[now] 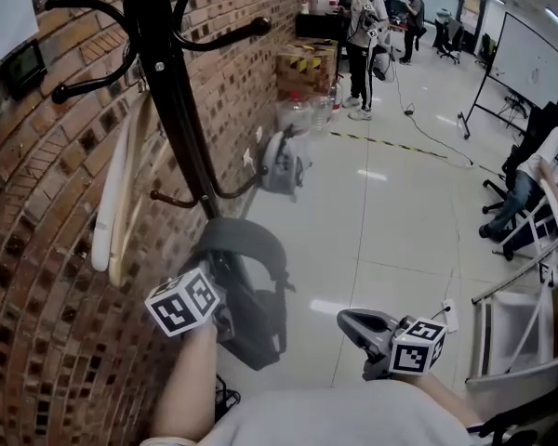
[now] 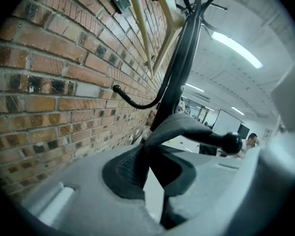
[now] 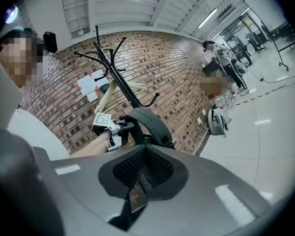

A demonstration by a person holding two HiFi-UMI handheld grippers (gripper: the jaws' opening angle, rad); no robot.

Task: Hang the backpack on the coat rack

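Note:
The black coat rack (image 1: 172,91) stands against the brick wall, its curved hooks spreading out up high. A dark grey backpack (image 1: 246,291) hangs low beside the pole. My left gripper (image 1: 225,319) is shut on its strap. In the left gripper view the strap (image 2: 184,127) rises from between the pads (image 2: 123,173) and arches over a ball-tipped hook arm (image 2: 231,142). My right gripper (image 1: 346,321) hovers apart to the right, shut and holding nothing. The right gripper view shows the backpack (image 3: 150,124), the rack (image 3: 119,80) and my left gripper (image 3: 119,129) ahead of it.
A pale wooden frame (image 1: 121,203) leans on the wall left of the rack. A grey-and-white bag (image 1: 284,161) sits on the floor by the wall. Boxes (image 1: 307,68) and standing people (image 1: 363,35) are farther back. A seated person (image 1: 539,184) and white furniture (image 1: 521,314) are on the right.

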